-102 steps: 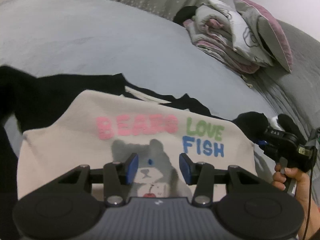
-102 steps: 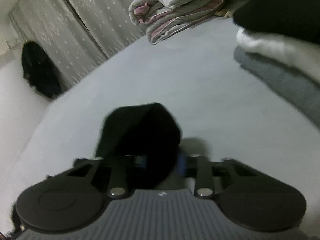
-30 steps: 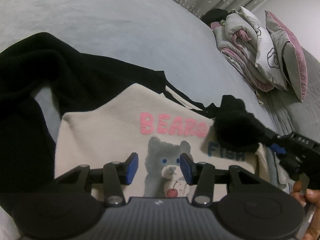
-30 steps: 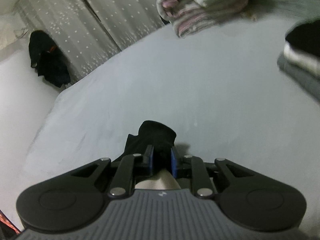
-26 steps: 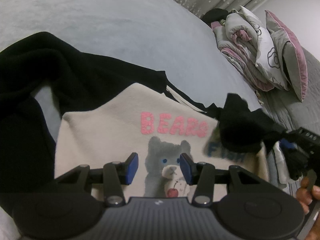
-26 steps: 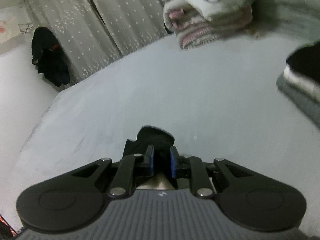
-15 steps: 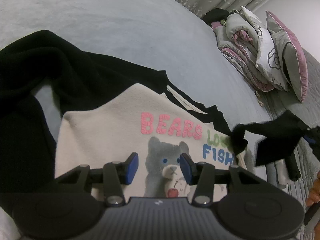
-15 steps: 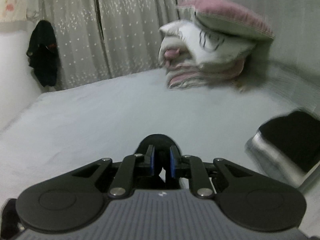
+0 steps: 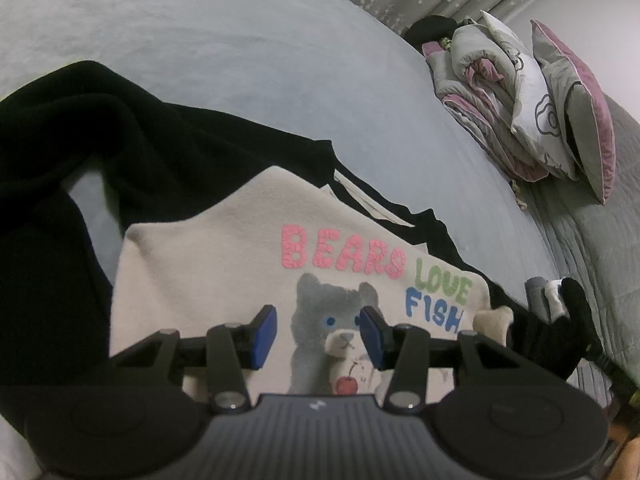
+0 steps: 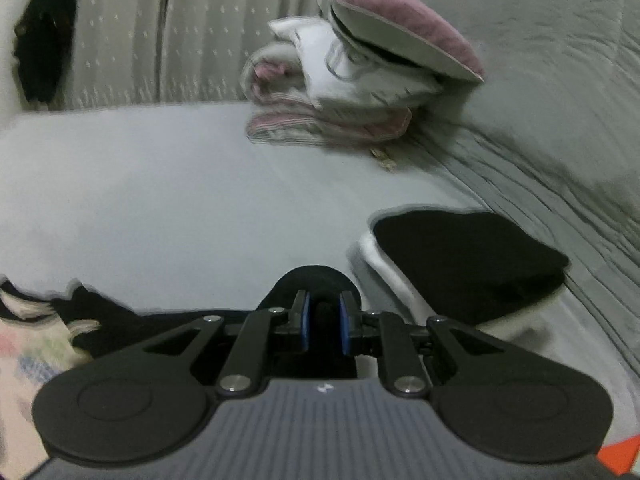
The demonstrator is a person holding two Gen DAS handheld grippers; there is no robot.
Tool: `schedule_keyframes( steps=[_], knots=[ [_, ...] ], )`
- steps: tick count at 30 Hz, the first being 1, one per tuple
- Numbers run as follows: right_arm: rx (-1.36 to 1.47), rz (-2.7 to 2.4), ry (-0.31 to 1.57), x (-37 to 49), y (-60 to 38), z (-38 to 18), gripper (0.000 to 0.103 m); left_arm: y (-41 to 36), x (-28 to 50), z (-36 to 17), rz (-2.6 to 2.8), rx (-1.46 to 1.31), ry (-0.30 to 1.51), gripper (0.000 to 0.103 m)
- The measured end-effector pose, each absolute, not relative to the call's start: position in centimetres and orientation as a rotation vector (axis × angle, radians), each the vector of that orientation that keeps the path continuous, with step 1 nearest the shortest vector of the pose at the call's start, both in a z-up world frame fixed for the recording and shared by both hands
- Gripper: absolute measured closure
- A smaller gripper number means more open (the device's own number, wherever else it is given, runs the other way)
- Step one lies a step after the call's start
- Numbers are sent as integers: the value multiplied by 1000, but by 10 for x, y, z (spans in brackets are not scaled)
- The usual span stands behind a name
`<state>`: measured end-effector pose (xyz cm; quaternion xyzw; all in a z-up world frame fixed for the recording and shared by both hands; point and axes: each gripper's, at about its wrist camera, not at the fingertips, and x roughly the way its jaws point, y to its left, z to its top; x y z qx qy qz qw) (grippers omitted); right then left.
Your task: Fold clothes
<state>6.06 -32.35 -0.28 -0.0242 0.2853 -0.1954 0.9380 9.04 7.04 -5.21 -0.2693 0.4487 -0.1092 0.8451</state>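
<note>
Both claws are over the bed [image 9: 240,40]. One claw, the right gripper [image 10: 323,322], is clamped on a black sleeve [image 10: 316,280], and the blue pads pinch the dark cloth tight between them. That sleeve runs back to the cream bear sweater [image 9: 208,264], which lies spread flat near the front edge of the bed with its black sleeves and collar around it. On it you can read "BEARS LOVE FISH" above a gray bear with a red cherry. The left gripper [image 9: 318,334] hangs just above the bear's face with its blue pads apart and nothing between them. A small stack of folded clothes [image 10: 460,256], black on top of white, sits toward the right side of the bed, just beside the pinched sleeve. A pile of folded bedding and pillows [image 9: 516,96] rests at the far right corner. A gray curtain [image 10: 160,32] with white dots hangs behind the bed.
</note>
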Motion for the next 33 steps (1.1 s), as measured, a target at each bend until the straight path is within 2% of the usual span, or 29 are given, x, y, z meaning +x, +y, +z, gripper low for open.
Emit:
schedule_keyframes(
  steps=[10,13,16,17,25,33],
  knots=[
    [-51,-447,728,49,-354,-58,83,64,89,-49,-259,-470,935,56],
    [-62,-423,699,50,-349,-55,77,62,87,-42,-295,-381,907,56],
    [-64,-379,658,45,-344,-45,60,70,89,-37,-293,-372,890,55],
    [-65,-364,640,43,-341,-41,58,74,90,-36,-285,-380,886,55],
    [-17,-138,529,69,-319,-8,58,88,102,-15,-251,-311,803,55],
    [-63,175,571,144,-259,-9,58,86,172,-12,-220,-62,812,54]
  ],
)
